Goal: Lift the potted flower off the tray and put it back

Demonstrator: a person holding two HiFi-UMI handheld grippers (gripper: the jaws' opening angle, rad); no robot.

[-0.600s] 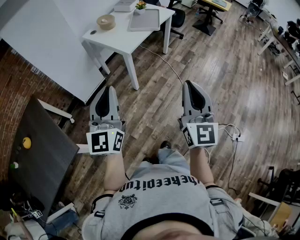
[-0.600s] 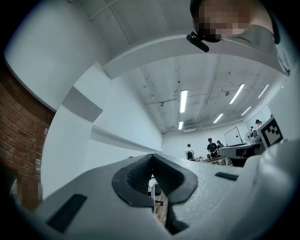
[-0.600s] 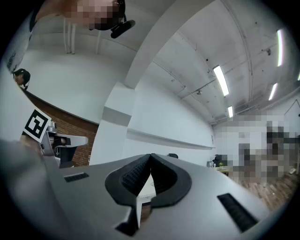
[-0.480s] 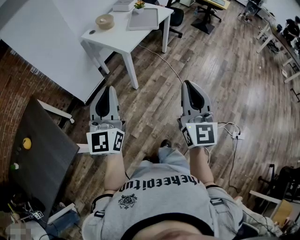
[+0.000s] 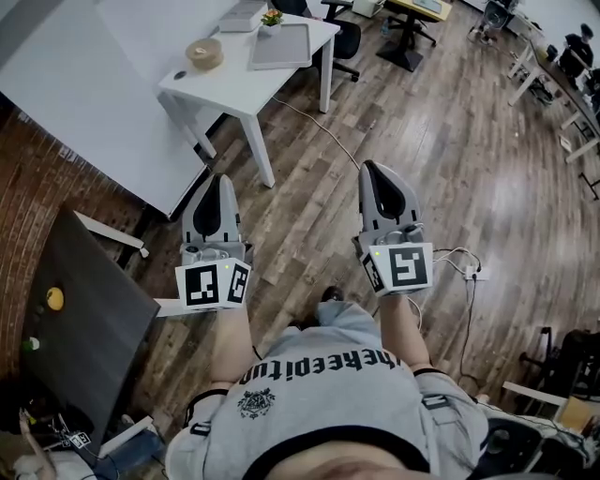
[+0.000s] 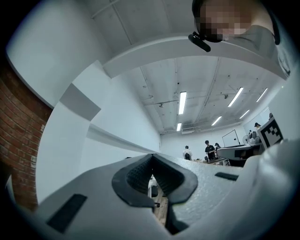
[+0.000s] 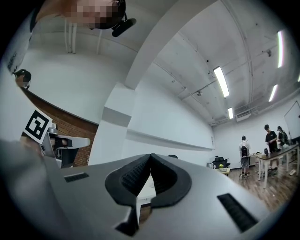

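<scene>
Fingers (image 6: 134,176) of the left gripper (image 5: 214,180) and right gripper (image 5: 371,169) are pressed together, nothing between them, as before. Both remain well short of the white table (image 5: 234,89). On that table's far side, the potted flower (image 5: 273,18) stands at the tray (image 5: 281,47) edge, unmoved.

We look down on a wood-plank floor (image 5: 441,159), with a pale cable (image 5: 323,127) trailing across it. Ahead, a white table (image 5: 239,89) stands beside a white wall (image 5: 75,84). There's brickwork (image 5: 33,197) on our left and a dark tabletop (image 5: 84,319) below it. Up above, strip lights (image 6: 182,102) glow on a white ceiling. An office chair (image 5: 349,37) sits just past the table, and desks (image 5: 562,75) line the far right.
</scene>
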